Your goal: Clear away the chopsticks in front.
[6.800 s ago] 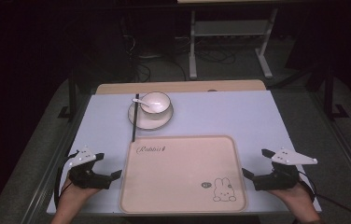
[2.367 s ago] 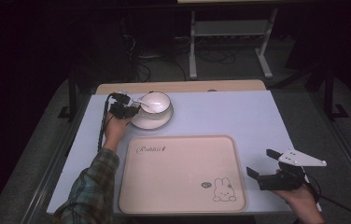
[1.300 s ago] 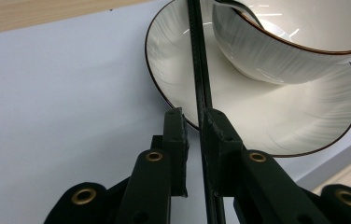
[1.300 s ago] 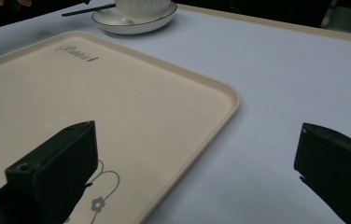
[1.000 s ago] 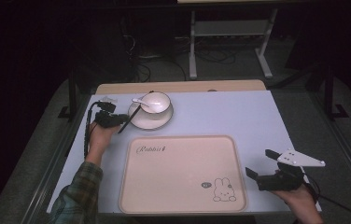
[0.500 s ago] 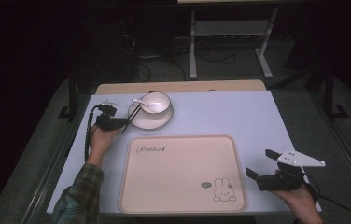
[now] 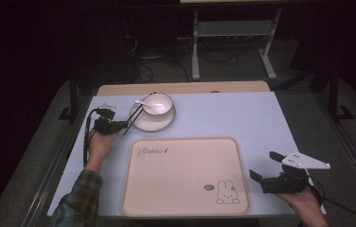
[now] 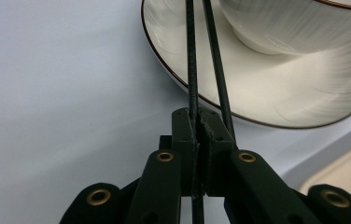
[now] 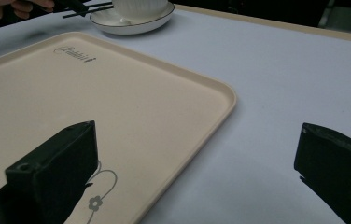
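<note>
The jaws of the left gripper (image 8: pixel 197 123) had just been squeezed shut on the chopsticks (image 8: pixel 191 70), pinched between them over the saucer (image 8: pixel 276 88). Lifting looked possible. The right gripper (image 9: pixel 197 172) was left wide open.

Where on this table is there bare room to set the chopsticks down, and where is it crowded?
The whole tray is bare apart from its printed rabbit. The table right of the saucer is free too. It is crowded at the far left, where the left gripper pinches the chopsticks beside the bowl.
</note>
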The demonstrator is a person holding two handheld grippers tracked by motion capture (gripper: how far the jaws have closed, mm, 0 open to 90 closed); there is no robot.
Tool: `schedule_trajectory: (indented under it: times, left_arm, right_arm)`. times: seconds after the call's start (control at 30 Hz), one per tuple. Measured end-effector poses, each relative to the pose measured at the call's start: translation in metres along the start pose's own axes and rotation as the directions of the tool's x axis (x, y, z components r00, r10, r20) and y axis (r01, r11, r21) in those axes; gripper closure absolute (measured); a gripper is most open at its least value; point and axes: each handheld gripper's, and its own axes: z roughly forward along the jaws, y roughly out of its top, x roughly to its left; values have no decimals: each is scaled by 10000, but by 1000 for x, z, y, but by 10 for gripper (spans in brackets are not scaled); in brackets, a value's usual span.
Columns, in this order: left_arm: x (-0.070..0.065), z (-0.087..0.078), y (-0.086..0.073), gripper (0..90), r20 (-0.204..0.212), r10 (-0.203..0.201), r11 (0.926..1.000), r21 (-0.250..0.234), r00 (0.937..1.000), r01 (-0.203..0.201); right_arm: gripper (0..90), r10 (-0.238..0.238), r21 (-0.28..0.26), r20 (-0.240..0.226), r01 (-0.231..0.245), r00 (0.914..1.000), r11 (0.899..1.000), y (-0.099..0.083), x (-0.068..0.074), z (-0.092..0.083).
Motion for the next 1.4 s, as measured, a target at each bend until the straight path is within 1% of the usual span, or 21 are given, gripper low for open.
schedule_trajectory:
  times: [0.03, 0.07, 0.1, 0.17, 0.2, 0.23, 0.27, 0.3, 0.33, 0.4, 0.43, 0.47, 0.53, 0.6, 0.7, 0.83, 0.97, 1.1, 1.23, 1.37, 1.4]
  left_arm:
    - [0, 0, 0, 854, 0, 0, 10000, 0, 10000, 0]
    - [0, -6, -2, 854, 36, -19, 10000, -81, 10000, 19]
    - [0, -6, -2, 854, 36, -19, 10000, -81, 10000, 19]
    - [1, -13, -5, 855, 52, 17, 9998, -179, 10000, -16]
    - [2, -20, -7, 856, -12, 39, 9998, -204, 10000, -39]
    - [2, -20, -7, 856, -12, 39, 9998, -204, 10000, -39]
    - [5, -28, -11, 856, -44, -9, 9996, -273, 10000, 7]
    - [5, -28, -11, 856, -44, -9, 9996, -273, 10000, 7]
    - [6, -32, -13, 856, -16, -26, 9996, -286, 10000, 25]
    - [8, -38, -18, 856, 4, -19, 9997, -262, 10000, 19]
    - [10, -45, -24, 856, 36, -14, 9996, -271, 10000, 15]
    - [10, -45, -24, 856, 36, -14, 9996, -271, 10000, 15]
    - [11, -52, -28, 856, 14, 20, 9997, -248, 10000, -19]
    - [12, -60, -34, 856, 76, 14, 9997, -224, 10000, -12]
    - [10, -70, -42, 856, 133, 172, 9998, -78, 9998, -171]
    - [7, -81, -53, 856, 227, 191, 9998, 35, 9996, -192]
    - [-2, -90, -65, 856, 310, 351, 9991, 211, 9989, -357]
    - [-12, -98, -72, 856, 494, 487, 9987, 156, 9976, -495]
    - [-23, -102, -79, 856, 641, 593, 9980, 181, 9962, -606]
    - [-36, -105, -83, 856, 877, 784, 9966, 167, 9931, -802]
    - [-43, -106, -83, 856, 921, 891, 9957, 180, 9918, -911]
  right_arm:
    - [0, 0, 0, 0, 0, 10000, 10000, 0, 0, 0]
    - [0, -10, 4, -5, 10, 10000, 10000, 0, 0, 0]
    - [0, -10, 4, -5, 10, 10000, 10000, 0, 0, 0]
    - [0, -19, 11, -2, 19, 10000, 10000, 0, 0, 0]
    - [0, -29, 12, -11, 29, 10000, 10000, 0, 0, 0]
    - [0, -29, 12, -11, 29, 10000, 10000, 0, 0, 0]
    - [0, -18, 14, -16, 18, 10000, 10000, 0, 0, 0]
    - [0, -18, 14, -16, 18, 10000, 10000, 0, 0, 0]
    - [0, -24, 8, -23, 24, 10000, 10000, 0, 0, 0]
    - [0, 4, -7, -30, -4, 10000, 10000, 0, 1, 0]
    - [0, 4, 3, -38, -4, 10000, 10000, 0, 1, 0]
    - [0, 4, 3, -38, -4, 10000, 10000, 0, 1, 0]
    - [0, 2, 2, -44, -2, 10000, 10000, 0, 1, 0]
    - [0, 15, -10, -56, -15, 10000, 10000, 0, 1, 0]
    - [0, 26, -15, -63, -26, 10000, 10000, 0, 1, -1]
    - [0, 12, -13, -80, -12, 10000, 10000, 0, 0, 0]
    - [0, 23, -12, -84, -23, 10000, 10000, -1, 1, 0]
    - [0, 56, -47, -91, -56, 9999, 10000, 0, 0, 0]
    - [0, 67, -78, -96, -68, 9999, 9999, 0, 0, 1]
    - [0, 41, -83, -114, -42, 9999, 10000, 0, 2, 2]
    - [0, 22, -89, -119, -23, 9999, 10000, 1, 2, 2]
